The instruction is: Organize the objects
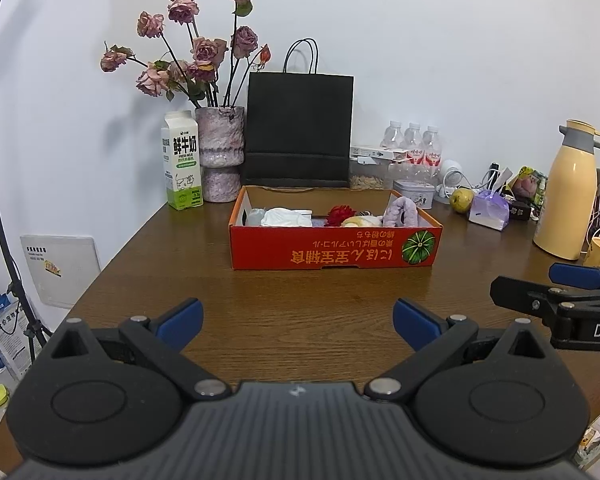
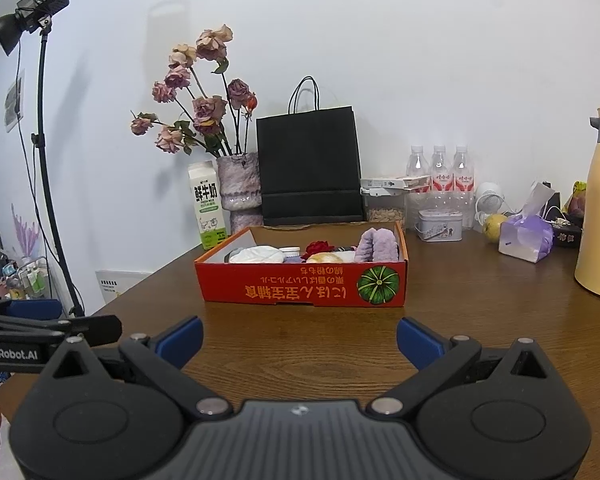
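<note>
Filled red box [image 1: 332, 246] mid-table

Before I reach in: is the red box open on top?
Open: the red box has no lid, and its contents show above the rim.

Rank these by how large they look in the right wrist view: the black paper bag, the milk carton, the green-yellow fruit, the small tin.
1. black paper bag
2. milk carton
3. small tin
4. green-yellow fruit

Tin and fruit look close in size; the fruit is partly hidden, so that order is unsure.
</note>
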`<state>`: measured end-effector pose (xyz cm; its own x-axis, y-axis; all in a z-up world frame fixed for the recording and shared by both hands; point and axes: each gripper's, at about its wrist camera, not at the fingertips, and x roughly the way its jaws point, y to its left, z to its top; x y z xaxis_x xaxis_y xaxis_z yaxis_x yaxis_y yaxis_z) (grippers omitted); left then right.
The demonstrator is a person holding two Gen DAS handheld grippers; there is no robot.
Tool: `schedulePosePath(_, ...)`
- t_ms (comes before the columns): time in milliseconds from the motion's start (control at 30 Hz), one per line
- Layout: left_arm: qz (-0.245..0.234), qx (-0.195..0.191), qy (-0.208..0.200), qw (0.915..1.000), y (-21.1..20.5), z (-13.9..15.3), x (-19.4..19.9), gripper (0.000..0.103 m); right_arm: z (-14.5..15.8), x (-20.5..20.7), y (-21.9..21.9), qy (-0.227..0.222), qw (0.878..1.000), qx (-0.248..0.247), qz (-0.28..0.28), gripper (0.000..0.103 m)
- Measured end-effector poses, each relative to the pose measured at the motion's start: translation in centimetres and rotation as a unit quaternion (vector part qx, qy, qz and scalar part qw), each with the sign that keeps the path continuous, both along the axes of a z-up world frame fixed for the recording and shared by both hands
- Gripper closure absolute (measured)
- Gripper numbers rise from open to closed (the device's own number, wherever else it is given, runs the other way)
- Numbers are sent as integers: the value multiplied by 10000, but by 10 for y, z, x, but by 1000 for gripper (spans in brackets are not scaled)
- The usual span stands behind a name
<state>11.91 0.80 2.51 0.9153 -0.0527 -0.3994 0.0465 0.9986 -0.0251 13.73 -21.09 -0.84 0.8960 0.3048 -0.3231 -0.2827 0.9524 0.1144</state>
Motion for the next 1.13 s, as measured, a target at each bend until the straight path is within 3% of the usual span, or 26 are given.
schedulePosePath(1133,-206,6,-24,9998,-4,-5,-3,0,-5,1,7,64,9999,-81,54,0)
